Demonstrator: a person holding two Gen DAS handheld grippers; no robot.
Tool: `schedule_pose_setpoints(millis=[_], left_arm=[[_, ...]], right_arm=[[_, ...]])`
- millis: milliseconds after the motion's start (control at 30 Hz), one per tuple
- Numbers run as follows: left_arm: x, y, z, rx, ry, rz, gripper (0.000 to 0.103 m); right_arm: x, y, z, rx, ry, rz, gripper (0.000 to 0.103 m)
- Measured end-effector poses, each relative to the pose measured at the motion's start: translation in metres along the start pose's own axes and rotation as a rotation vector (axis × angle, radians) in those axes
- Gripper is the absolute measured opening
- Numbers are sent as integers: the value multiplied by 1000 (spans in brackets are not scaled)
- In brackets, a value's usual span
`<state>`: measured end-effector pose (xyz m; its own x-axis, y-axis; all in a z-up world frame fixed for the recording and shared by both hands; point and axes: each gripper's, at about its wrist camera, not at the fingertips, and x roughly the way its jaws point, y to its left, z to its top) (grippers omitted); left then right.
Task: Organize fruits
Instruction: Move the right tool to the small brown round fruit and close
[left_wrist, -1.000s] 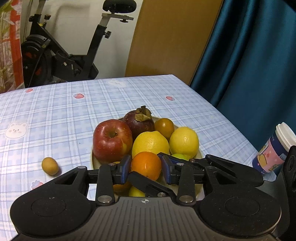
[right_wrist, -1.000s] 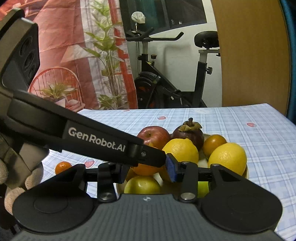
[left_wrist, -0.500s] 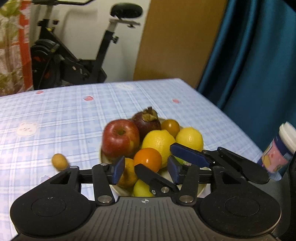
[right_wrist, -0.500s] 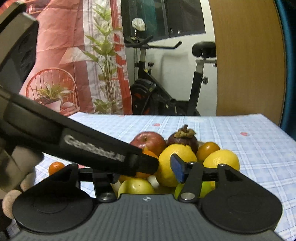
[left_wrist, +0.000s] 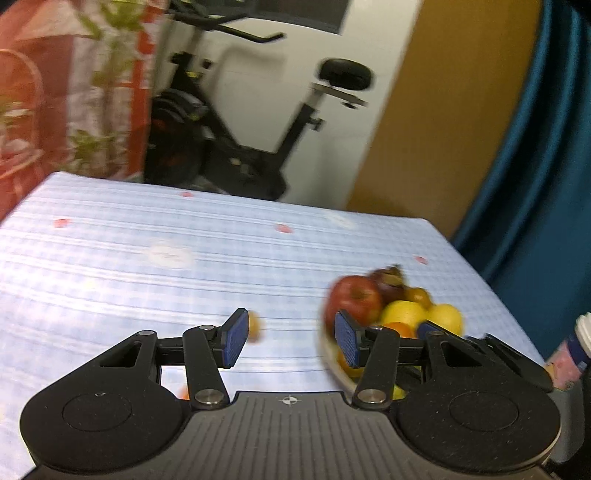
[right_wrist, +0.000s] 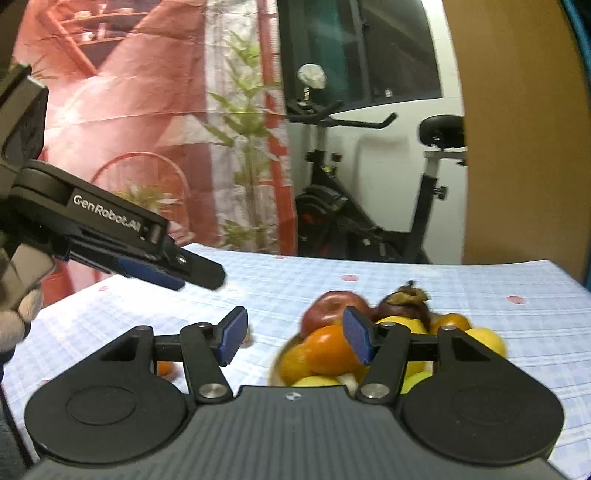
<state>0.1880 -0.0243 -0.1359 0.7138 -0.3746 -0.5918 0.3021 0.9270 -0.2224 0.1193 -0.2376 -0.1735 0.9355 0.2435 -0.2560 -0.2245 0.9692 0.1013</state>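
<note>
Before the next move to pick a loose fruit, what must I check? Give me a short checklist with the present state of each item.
1. Left gripper empty, jaws apart: ok.
2. Right gripper empty, jaws apart: ok.
3. Small loose fruit in sight on the tablecloth, beside the left gripper's left pad: ok.
4. Second loose orange fruit in sight, partly hidden: ok.
5. Plate has free room for more fruit: cannot tell.
6. Paper cup clear of the grippers' path: cannot tell.

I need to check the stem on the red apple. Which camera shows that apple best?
The right wrist view: the red apple is sharper there, its stem dimple visible, though a pad hides its right edge. The left wrist view shows the red apple more fully but motion-blurred.
</note>
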Motion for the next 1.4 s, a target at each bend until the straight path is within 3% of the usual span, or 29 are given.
schedule_pose_setpoints(millis=[167, 467, 1100, 1400], left_arm=[[-11, 39, -8, -111, 9, 55, 53], [-16, 64, -22, -168, 28, 71, 53], [-12, 86, -38, -233, 17, 46, 53], [-10, 99, -23, -244, -57, 61, 53]], right_arm=[[5, 7, -2, -6, 22, 61, 60], [12, 28, -8, -43, 84, 136, 60], [35, 46, -12, -65, 185, 150, 57], [78, 48, 18, -50, 213, 111, 48]])
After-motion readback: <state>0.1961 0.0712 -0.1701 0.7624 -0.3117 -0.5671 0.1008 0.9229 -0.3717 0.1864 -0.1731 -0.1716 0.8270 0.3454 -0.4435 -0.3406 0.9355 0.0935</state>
